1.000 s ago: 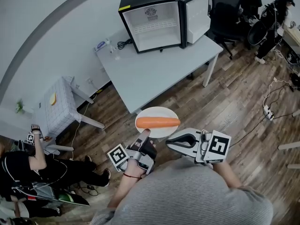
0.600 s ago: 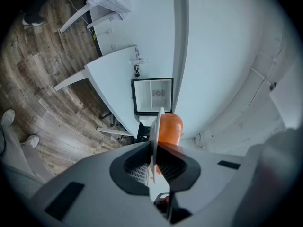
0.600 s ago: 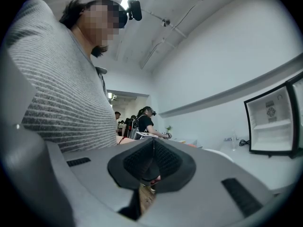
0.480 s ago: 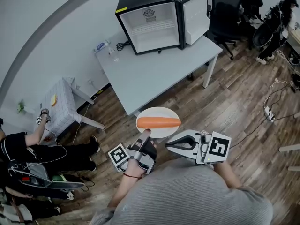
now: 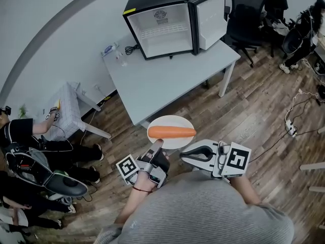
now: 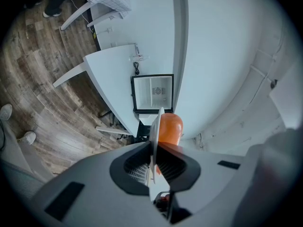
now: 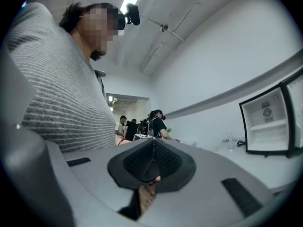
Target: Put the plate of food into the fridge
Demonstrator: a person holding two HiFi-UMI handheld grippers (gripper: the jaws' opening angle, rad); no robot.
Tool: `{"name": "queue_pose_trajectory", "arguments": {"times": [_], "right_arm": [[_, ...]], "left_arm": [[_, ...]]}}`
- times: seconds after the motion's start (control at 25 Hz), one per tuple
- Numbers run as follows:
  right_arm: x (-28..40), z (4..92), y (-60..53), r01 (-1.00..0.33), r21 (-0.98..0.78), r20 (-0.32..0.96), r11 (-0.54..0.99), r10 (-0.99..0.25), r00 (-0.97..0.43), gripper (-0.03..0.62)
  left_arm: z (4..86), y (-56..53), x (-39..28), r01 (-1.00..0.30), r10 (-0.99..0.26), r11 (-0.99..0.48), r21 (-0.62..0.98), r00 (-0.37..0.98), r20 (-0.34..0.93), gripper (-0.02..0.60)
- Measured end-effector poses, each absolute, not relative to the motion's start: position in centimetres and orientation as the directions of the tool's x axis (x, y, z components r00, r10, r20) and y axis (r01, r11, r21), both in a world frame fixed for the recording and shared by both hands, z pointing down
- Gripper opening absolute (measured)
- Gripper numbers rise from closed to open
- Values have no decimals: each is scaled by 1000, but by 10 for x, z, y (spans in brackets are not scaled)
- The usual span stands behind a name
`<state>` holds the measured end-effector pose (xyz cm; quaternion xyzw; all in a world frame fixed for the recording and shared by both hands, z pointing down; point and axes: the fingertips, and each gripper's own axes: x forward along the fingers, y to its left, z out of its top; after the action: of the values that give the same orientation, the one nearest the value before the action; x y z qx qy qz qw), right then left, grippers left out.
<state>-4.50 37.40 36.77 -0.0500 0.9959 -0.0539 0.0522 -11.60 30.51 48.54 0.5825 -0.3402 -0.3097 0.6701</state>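
Grey ribbed knitwear (image 5: 203, 215) on the person wearing the camera fills the bottom of the head view. Just beyond it, the left gripper (image 5: 156, 146), which carries a cube with square markers, is clamped on the near rim of a round white plate (image 5: 170, 121). The left gripper view (image 6: 154, 157) shows the plate's thin edge (image 6: 154, 129) pinched between 2 dark ribbed pads. 1 long orange carrot (image 5: 171, 132) lies crosswise on the plate and shows as a rounded orange end (image 6: 169, 126) behind the rim in that view. The plate is held level in the air above the brown wooden plank floor (image 5: 254, 111), just short of the near corner of a pale grey rectangular table (image 5: 167, 80). The right gripper (image 5: 182, 154) sits just beside the plate's near right edge. Its own view (image 7: 153, 162) shows its jaws pressed together with nothing between them. At the table's far end stands a small black fridge (image 5: 160, 27) with a white interior, its door (image 5: 210, 18) swung open to the right, well apart from the plate. The fridge also appears in the left gripper view (image 6: 152, 92) and the right gripper view (image 7: 267, 122). A white plastic chair (image 5: 68, 113) and seated people (image 5: 35, 151) are at the left. Black office chairs (image 5: 244, 14) stand at the far right.
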Motion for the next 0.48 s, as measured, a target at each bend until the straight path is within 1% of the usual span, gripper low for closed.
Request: {"name": "queue_pose_trajectory", "arguments": {"times": [0.48], "right_arm": [[6, 374, 362, -130, -128, -105, 983, -143, -984, 15]], "left_arm": [[486, 293, -76, 13, -808, 116, 993, 583, 87, 32]]}}
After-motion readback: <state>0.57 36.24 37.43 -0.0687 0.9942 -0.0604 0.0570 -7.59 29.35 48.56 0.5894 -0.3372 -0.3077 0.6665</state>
